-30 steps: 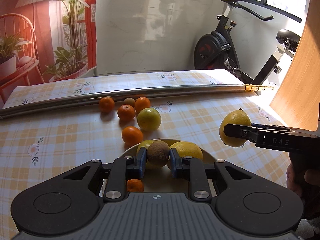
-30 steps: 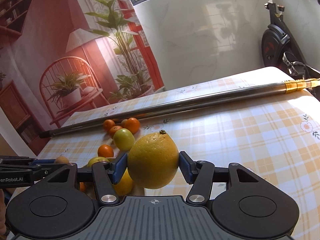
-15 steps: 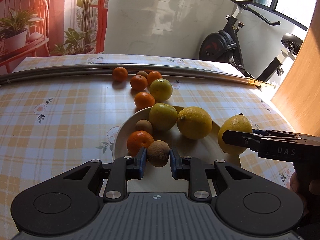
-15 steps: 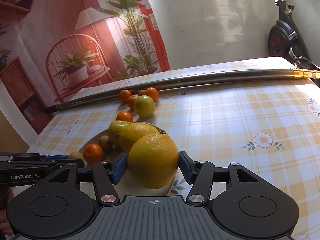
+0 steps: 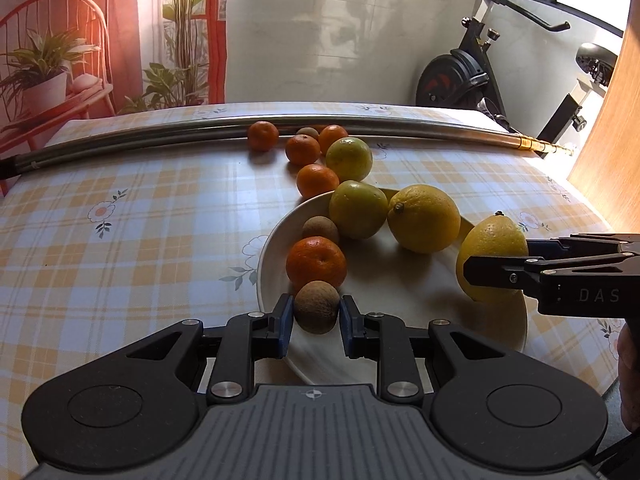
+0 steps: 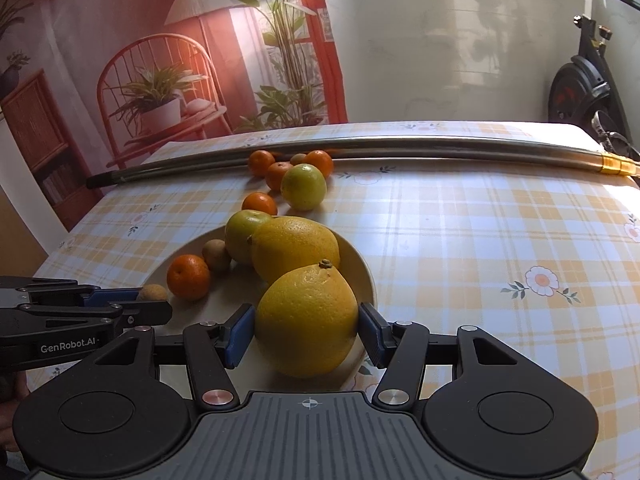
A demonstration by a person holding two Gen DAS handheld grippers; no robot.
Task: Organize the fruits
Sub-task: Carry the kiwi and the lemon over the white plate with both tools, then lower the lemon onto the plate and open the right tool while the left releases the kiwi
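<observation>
Fruit over plate point(image 5: 276, 240)
Left gripper point(image 5: 316, 314) clamps kiwi point(image 5: 317, 307); right gripper point(image 6: 307, 330) clamps lemon point(image 6: 307, 320), its underside hidden.

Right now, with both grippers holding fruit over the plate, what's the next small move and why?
Probably open the left gripper and release the small brown fruit. It already looks low over the white plate, right beside the tangerine, so little lowering seems needed. The right gripper could then set its lemon down near the plate's rim.
</observation>
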